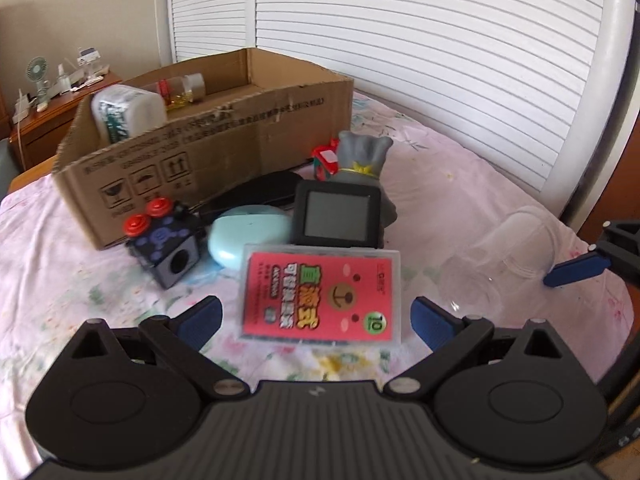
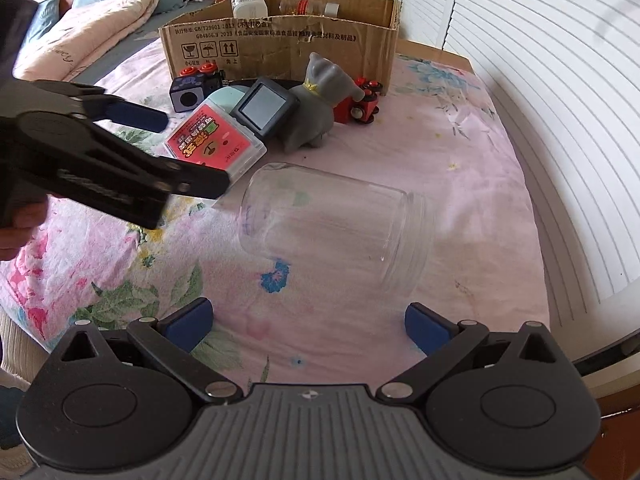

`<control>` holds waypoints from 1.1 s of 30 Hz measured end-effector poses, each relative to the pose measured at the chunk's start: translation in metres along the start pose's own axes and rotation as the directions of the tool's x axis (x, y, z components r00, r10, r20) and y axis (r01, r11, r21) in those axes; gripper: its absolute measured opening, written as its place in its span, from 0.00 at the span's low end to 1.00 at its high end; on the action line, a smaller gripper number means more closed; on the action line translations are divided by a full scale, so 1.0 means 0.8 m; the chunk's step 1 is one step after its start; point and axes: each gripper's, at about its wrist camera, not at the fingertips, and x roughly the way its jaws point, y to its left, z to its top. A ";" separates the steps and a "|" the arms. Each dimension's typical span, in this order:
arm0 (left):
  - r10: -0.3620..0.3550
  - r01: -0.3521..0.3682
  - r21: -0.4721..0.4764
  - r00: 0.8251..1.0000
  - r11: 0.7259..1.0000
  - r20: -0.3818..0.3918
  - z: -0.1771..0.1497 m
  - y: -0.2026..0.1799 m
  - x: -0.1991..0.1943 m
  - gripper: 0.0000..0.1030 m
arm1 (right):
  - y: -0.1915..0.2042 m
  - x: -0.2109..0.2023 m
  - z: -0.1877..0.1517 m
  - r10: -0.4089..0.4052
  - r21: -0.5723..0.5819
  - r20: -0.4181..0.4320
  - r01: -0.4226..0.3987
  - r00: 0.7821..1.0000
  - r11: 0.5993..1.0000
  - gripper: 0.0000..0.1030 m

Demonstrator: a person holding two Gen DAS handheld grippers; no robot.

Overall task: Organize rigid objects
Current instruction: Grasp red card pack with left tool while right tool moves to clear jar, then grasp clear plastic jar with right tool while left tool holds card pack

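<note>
A clear case with a red card [image 1: 322, 294] [image 2: 214, 142] lies on the bed just ahead of my open left gripper [image 1: 316, 320], between its blue pads. Behind it are a black square gadget [image 1: 336, 216] [image 2: 266, 108], a pale blue oval case [image 1: 248, 232], a blue cube with red buttons [image 1: 164, 236] [image 2: 192, 88], a grey toy figure [image 1: 362, 156] [image 2: 320, 104] and a red toy [image 1: 324, 158] [image 2: 362, 104]. A clear glass jar [image 2: 336, 220] [image 1: 508, 256] lies on its side ahead of my open right gripper [image 2: 308, 324].
An open cardboard box [image 1: 224, 140] [image 2: 280, 40] stands at the back with a white container [image 1: 128, 112] and a clear bottle [image 1: 180, 88] inside. A white slatted wall runs along the right. Pillows [image 2: 100, 20] lie at the far left. The left gripper [image 2: 136, 116] reaches in from the left.
</note>
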 end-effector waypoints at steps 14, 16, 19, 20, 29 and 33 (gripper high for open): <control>0.019 -0.018 0.012 1.000 1.000 -0.021 0.002 0.004 0.013 0.87 | -0.002 0.000 -0.001 0.013 -0.016 0.006 -0.013 1.000 1.000 1.00; 0.038 -0.038 -0.002 0.998 0.999 -0.044 -0.002 0.008 0.004 0.87 | -0.001 0.000 -0.001 0.012 -0.015 0.004 -0.012 1.000 1.000 1.00; 0.074 -0.078 -0.040 0.993 0.996 -0.088 -0.011 0.018 -0.011 0.87 | -0.002 0.000 -0.001 0.010 -0.011 0.007 -0.010 1.000 1.000 1.00; 0.091 -0.097 -0.056 0.991 0.994 -0.103 -0.016 0.022 -0.015 0.88 | -0.001 0.000 -0.001 0.009 -0.010 0.007 -0.009 1.000 1.000 1.00; 0.139 -0.149 -0.117 0.986 0.982 -0.093 -0.043 0.041 -0.038 0.91 | 0.007 -0.001 -0.001 0.018 -0.024 -0.005 -0.018 1.000 1.000 1.00; 0.130 -0.138 -0.106 0.988 0.985 -0.079 -0.046 0.041 -0.038 0.94 | 0.010 0.001 0.004 0.007 -0.006 -0.022 -0.007 1.000 1.000 1.00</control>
